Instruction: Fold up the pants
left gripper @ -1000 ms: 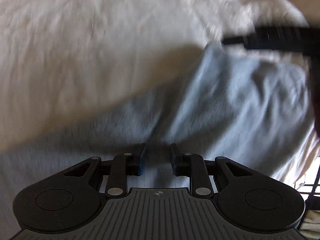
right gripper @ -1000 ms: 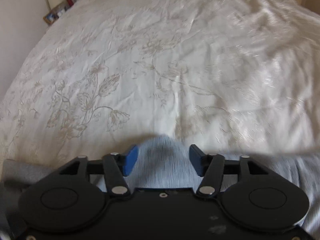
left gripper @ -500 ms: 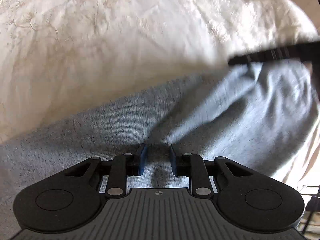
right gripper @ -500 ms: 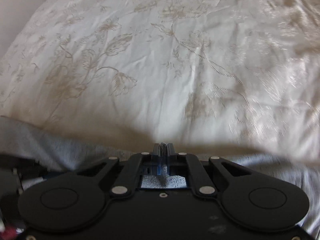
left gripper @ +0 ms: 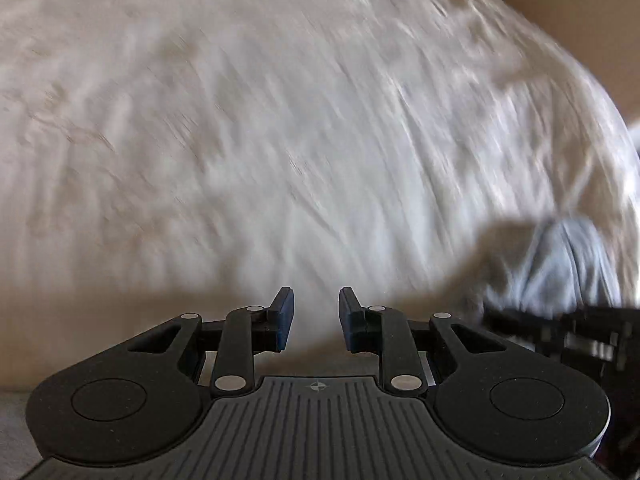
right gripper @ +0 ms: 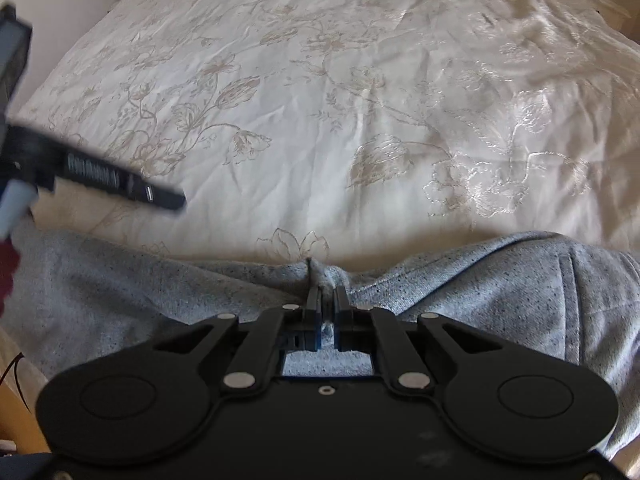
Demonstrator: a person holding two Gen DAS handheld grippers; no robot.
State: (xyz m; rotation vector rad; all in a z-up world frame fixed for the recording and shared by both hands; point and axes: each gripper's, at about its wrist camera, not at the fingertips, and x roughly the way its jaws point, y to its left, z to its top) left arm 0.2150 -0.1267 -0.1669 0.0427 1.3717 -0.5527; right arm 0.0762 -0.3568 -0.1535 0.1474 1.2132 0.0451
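Having snapped together from apart a second ago, the right gripper [right gripper: 327, 312] pinches the grey pants [right gripper: 500, 280] at the near bed [right gripper: 320, 100] edge, ready to fold; the left gripper [left gripper: 316, 316], fingers apart, holds nothing.

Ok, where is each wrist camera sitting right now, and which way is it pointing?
Left wrist: sits on the left gripper and looks down at the white bedspread, blurred; its two fingers show, apart, with nothing between them.
Right wrist: sits on the right gripper and looks down and across the bed; its fingers show, shut on a fold of the grey pants.
Shared: both views show the bedspread and the pants, and each catches the other gripper at its edge.
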